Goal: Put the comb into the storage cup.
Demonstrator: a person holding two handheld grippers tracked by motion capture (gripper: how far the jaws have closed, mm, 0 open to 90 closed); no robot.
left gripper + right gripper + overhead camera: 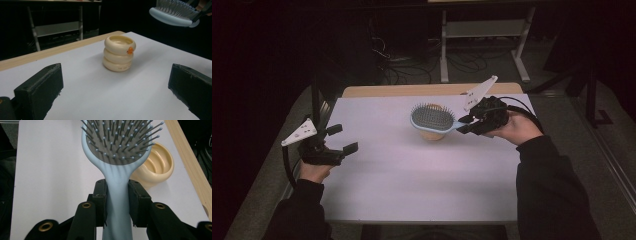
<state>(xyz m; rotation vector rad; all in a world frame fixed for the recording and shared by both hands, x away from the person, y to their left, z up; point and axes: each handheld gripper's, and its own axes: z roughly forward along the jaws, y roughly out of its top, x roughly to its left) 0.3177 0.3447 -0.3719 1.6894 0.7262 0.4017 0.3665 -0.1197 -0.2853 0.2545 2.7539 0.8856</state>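
Note:
A light blue hairbrush [433,119] with grey bristles hangs in the air above a cream ringed cup [434,134] that has a small orange mark [129,50]. My right gripper [466,123] is shut on the brush's handle [117,202], bristles facing up; the jaws clamp the handle from both sides. The cup [156,167] stands upright on the white table sheet [412,170], partly hidden under the brush head [117,140]. My left gripper [343,138] is open at the table's left edge, well away from the cup [119,53], with nothing between its jaws. The brush [172,13] shows high at right there.
A bare wooden strip [402,90] runs along the table's far edge. Beyond it stand a white metal frame [484,30] and cables on the dark floor. Wide bare sheet lies in front of the cup.

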